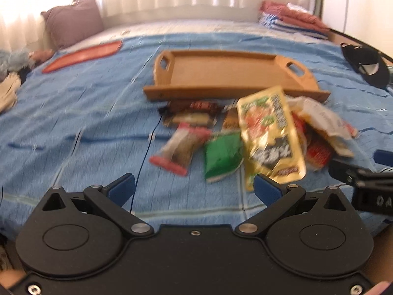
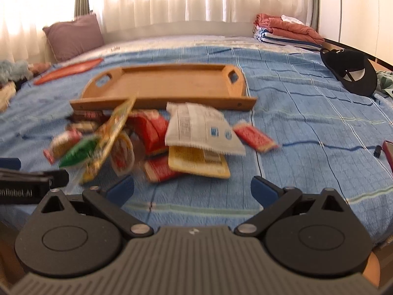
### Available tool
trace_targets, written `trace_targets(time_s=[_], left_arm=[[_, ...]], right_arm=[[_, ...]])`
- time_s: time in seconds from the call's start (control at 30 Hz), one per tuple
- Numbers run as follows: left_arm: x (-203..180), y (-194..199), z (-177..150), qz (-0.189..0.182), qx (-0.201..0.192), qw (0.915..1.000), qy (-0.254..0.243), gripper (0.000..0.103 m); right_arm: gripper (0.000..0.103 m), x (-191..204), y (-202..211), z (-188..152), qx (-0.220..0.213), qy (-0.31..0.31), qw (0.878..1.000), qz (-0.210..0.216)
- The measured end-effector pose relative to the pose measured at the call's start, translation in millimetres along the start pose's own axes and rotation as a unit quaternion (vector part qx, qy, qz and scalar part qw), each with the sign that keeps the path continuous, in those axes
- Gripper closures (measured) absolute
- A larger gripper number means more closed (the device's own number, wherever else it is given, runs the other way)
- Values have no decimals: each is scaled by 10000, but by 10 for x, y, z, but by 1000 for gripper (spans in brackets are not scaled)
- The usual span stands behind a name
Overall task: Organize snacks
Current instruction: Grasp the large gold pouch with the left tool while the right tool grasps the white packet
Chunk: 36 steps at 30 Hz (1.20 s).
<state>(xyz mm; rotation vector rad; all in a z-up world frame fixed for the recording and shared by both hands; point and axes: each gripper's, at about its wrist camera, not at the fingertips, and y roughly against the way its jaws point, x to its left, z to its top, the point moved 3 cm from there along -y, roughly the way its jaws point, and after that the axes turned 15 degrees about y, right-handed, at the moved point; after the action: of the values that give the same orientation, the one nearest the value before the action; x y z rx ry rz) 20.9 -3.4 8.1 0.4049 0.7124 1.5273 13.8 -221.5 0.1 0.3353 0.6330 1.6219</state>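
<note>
Snacks (image 2: 157, 145) lie heaped before wooden tray (image 2: 167, 86), labels blurred; both grippers' fingers (image 1: 121, 188) (image 2: 265, 189) spread apart.

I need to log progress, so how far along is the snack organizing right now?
Nothing looks done: the wooden tray with cut-out handles is empty. Nothing is in hand either; the left gripper and right gripper are both open above the blue striped bedspread. All the work remains: the pile of snack packets, including the large yellow pouch and white printed packet, lies in front of the tray.
</note>
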Motion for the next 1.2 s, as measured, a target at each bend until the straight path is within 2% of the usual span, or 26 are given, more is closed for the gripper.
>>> trace_targets(time_s=[0.13,0.27,0.43,0.5,0.6,0.77,0.83,0.93,1.0,1.2], left_arm=[[-91,58,104,-270,-52,9995,-126,7],[-179,76,178,-551,-15,9984,-149,8],[-246,6,263,-1052,333,9938,106,31],[-293,-29,270,-1114,399,9929,83,35],[-366,-93,273,-1179,473,9919,66,36],[-439,-245,294,-1462,695,9862,344,41],[-443,-308,304,-1625,768,9824,506,51],[-451,-397,341,-1737,824,9790,672,52],[-467,-452,352,-1679,816,9803,645,52],[-464,-532,384,-1632,826,9809,660,37]], right_arm=[[0,-53,-51,124,-100,42,9999,8],[2,-128,-96,206,-151,-15,9999,-3],[4,-281,-150,276,-197,-102,9997,-43],[4,-337,-161,294,-209,-131,9997,-60],[4,-409,-181,309,-209,-156,9996,-71],[5,-493,-222,323,-198,-195,9996,-7],[5,-516,-240,332,-197,-172,9997,11],[5,-519,-276,357,-191,-83,9998,16],[5,-521,-304,371,-196,-60,9998,78],[5,-505,-455,408,-161,-62,9994,290]])
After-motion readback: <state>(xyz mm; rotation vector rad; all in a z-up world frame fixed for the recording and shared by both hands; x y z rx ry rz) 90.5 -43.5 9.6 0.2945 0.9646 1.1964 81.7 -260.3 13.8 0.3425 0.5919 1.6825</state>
